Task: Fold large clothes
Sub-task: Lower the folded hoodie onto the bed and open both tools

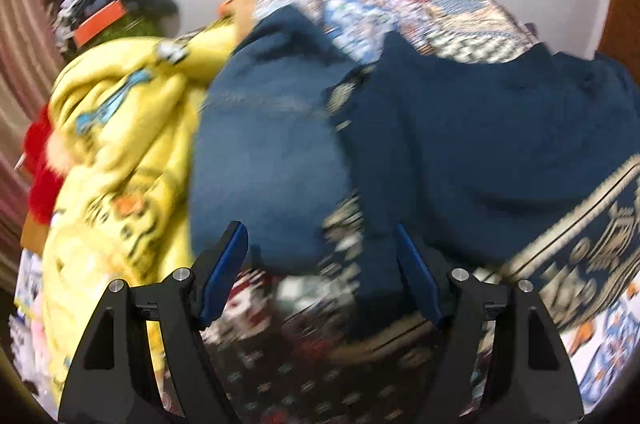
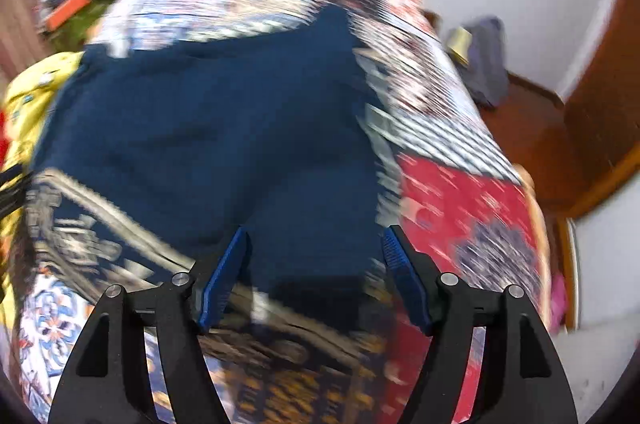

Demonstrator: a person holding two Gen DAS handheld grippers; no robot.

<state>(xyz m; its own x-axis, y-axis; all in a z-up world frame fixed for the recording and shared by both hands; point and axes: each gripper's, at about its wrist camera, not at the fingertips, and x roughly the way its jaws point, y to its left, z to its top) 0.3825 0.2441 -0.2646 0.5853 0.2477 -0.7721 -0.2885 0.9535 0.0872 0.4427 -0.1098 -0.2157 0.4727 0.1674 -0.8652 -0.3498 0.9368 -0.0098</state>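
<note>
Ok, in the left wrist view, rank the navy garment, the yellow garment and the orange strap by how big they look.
1. navy garment, though it lies nearest the camera
2. yellow garment
3. orange strap, by far the smallest

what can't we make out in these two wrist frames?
- Navy garment: type unreadable, motion blur in both views; its near hem is cut off behind the left gripper.
- Yellow garment: print blurred, left wrist view.
- Right gripper: jaws open, contact with cloth unclear.

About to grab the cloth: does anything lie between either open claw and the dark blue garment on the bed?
Nothing visible does. The left claw and right claw both open straight onto the dark blue patterned-border garment.
</note>
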